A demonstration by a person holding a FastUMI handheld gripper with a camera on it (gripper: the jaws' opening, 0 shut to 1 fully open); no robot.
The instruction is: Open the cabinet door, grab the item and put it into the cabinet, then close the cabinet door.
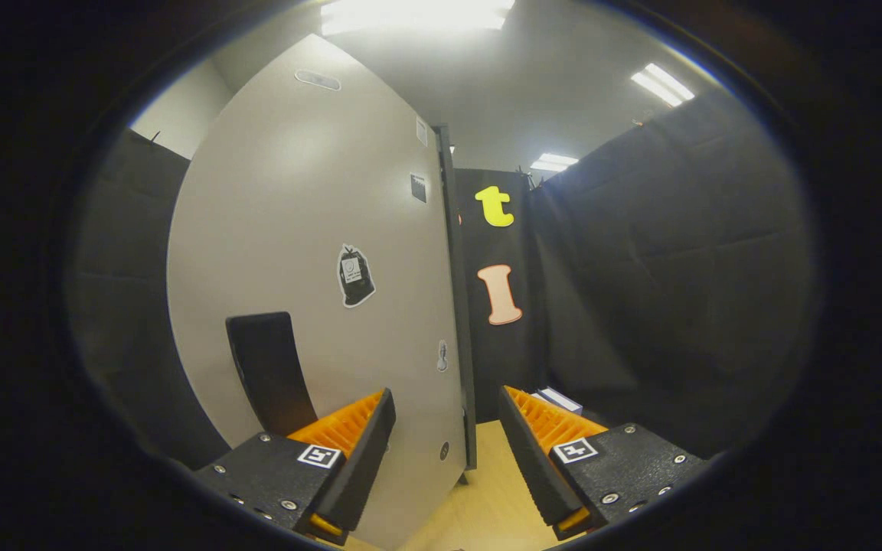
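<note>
So the gripper (447, 428) was spread wide open with nothing in it. The free edge of the cabinet door (311, 252) ran up through the gap between the two fingers, nearer the left one, and neither finger looked to be pressing on it. Can't say for sure whether the left finger was brushing the panel, honestly, it was really close.

The door itself was a big pale grey panel, seen at an angle, with its dark edge strip (458, 306) facing the camera. There was a dark curved handle (269, 371) low on the panel, just beyond the left finger. A few stickers were on the door too, one dark sticker (354, 275) about mid-height and a couple of tiny ones nearer the edge.

The item, a small white box (561, 399), was sitting on the light wooden desk (487, 497) just beyond the tip of the right finger, close to the black cloth wall (663, 291). It was mostly hidden behind that finger, so I couldn't make out much more of it than a pale top and a darker side.
</note>
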